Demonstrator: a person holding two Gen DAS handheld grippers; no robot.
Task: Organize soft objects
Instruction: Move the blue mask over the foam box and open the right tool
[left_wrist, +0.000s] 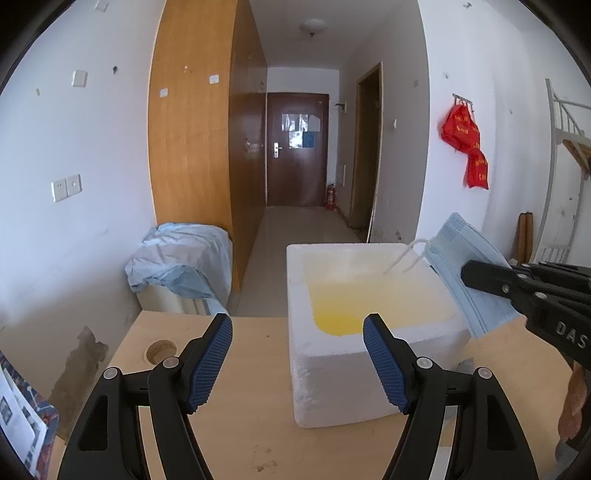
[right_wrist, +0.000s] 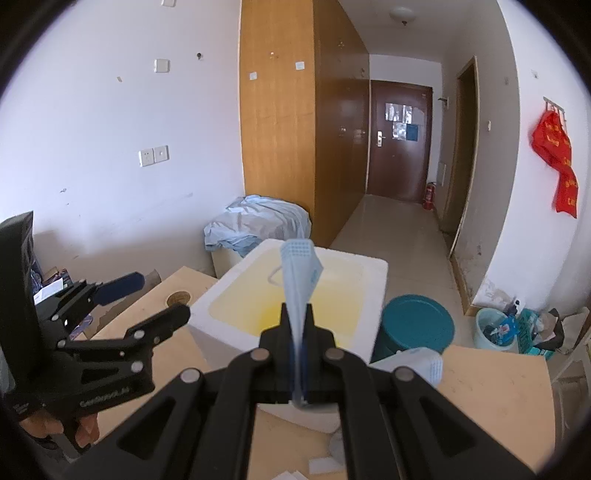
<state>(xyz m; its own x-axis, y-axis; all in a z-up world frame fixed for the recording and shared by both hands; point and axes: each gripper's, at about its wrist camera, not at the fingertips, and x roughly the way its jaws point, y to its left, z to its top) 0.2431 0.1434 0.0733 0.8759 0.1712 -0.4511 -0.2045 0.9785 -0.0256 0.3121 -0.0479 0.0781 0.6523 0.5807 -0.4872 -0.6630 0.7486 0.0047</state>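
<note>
Mask pinched in my right gripper, above the foam box.

The blue face mask (right_wrist: 300, 284) stands upright between the closed fingers of my right gripper (right_wrist: 298, 317), its ear loop dangling over the near edge of the white foam box (right_wrist: 207, 306), whose inside is stained yellow. The box sits on the wooden table (left_wrist: 236, 413). My left gripper (left_wrist: 297, 360) hangs beside it, jaws apart and empty. A teal stool (right_wrist: 417, 325) stands beyond the table.

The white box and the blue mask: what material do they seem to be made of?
White box: likely foam, matte and grainy with thick walls, stained yellow inside. Blue mask: probably thin non-woven fabric, pleated and limp, held by the right gripper.
</note>
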